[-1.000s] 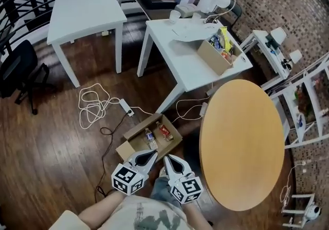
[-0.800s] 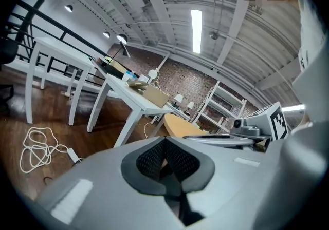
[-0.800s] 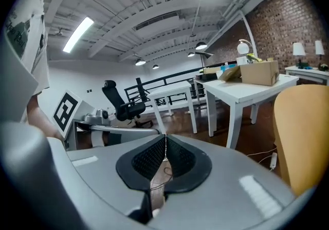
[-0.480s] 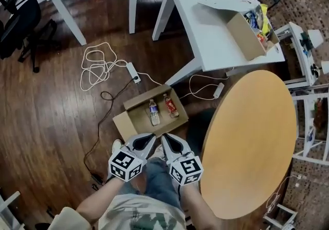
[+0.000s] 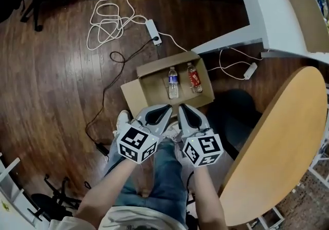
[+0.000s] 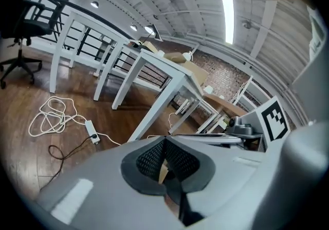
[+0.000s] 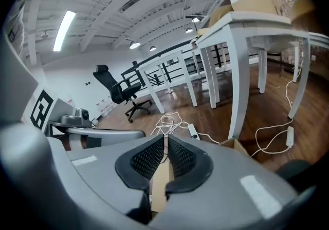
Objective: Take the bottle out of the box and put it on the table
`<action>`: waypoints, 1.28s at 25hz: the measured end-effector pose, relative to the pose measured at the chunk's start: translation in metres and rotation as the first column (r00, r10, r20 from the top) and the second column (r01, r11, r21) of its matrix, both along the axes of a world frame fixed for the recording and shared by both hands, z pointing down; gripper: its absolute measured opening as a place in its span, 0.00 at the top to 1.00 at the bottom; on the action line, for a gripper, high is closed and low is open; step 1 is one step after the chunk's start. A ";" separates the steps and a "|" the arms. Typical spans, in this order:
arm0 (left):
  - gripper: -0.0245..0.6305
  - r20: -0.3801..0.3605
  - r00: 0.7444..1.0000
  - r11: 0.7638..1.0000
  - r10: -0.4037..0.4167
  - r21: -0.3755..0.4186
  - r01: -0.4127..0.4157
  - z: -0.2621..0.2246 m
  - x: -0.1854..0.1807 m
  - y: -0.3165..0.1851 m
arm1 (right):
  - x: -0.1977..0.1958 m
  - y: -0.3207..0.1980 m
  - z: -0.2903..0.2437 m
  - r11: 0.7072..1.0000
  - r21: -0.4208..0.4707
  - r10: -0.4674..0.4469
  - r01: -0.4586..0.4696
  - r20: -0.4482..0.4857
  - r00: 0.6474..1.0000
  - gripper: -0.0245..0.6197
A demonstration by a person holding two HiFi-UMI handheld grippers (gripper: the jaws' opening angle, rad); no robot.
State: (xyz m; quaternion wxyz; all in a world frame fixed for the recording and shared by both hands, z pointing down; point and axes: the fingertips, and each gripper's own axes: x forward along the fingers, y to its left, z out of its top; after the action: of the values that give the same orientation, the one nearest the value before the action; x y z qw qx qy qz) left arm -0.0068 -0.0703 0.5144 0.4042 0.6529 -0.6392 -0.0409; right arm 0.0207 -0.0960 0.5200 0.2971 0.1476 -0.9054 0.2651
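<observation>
left gripper (image 5: 165, 107): jaws together, empty | right gripper (image 5: 183, 107): jaws nearly together, just easing apart, empty | box (image 5: 150, 89) holding bottle (image 5: 173, 82): just ahead of both tips

Open-plan office or lab workspace: a dark wooden plank floor (image 5: 51, 95), plain white square-legged tables (image 6: 157, 108), a round pale wooden table (image 5: 288, 136), a black swivel office chair (image 7: 121, 90), a white power strip with coiled cable (image 5: 152, 31), a red brick wall (image 6: 226, 70), and a long ceiling strip light (image 6: 227, 18).
</observation>
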 end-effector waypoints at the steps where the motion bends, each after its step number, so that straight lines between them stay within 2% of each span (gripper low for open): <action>1: 0.97 0.001 1.000 1.000 0.007 -0.002 -0.007 0.014 0.000 0.002 | 0.000 -0.002 0.017 1.000 -0.008 -0.003 0.003 -0.004 1.000 0.93; 8: 0.97 -0.016 1.000 0.998 -0.010 -0.068 0.009 0.122 -0.004 0.021 | -0.002 0.003 0.133 0.995 -0.064 -0.074 0.071 -0.048 0.996 0.92; 12: 0.97 -0.053 0.997 0.994 -0.064 -0.093 0.059 0.162 -0.006 0.035 | -0.001 0.021 0.177 0.991 -0.083 -0.109 0.104 -0.060 0.992 0.92; 17: 0.97 -0.058 0.997 0.994 -0.043 -0.100 0.037 0.208 -0.002 0.036 | -0.009 0.035 0.233 0.984 -0.104 -0.154 0.144 -0.093 0.984 0.88; 20: 0.97 -0.064 0.997 0.993 -0.033 -0.113 0.026 0.239 -0.001 0.038 | -0.012 0.032 0.269 0.984 -0.091 -0.164 0.152 -0.136 0.977 0.81; 23: 0.97 -0.072 0.997 0.994 -0.023 -0.112 0.015 0.260 0.000 0.038 | -0.009 0.023 0.311 0.985 -0.092 -0.160 0.145 -0.189 0.969 0.78; 27: 0.97 -0.081 0.997 0.996 0.007 -0.089 -0.015 0.280 0.001 0.031 | -0.001 0.003 0.376 0.983 -0.112 -0.173 0.147 -0.289 0.942 0.73; 30: 0.97 -0.072 0.996 0.996 0.049 -0.077 -0.055 0.297 0.003 0.024 | 0.004 -0.015 0.416 0.986 -0.125 -0.151 0.114 -0.346 0.926 0.70; 32: 0.97 -0.065 0.996 0.995 0.055 -0.079 -0.060 0.306 0.003 0.019 | 0.007 -0.024 0.439 0.989 -0.114 -0.136 0.099 -0.389 0.911 0.64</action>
State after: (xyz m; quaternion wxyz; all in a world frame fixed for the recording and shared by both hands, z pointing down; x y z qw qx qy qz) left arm -0.0040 -0.0513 0.8204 0.4511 0.6526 -0.6083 -0.0242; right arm 0.0275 -0.1202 0.9586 0.4956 0.1295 -0.8208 0.2530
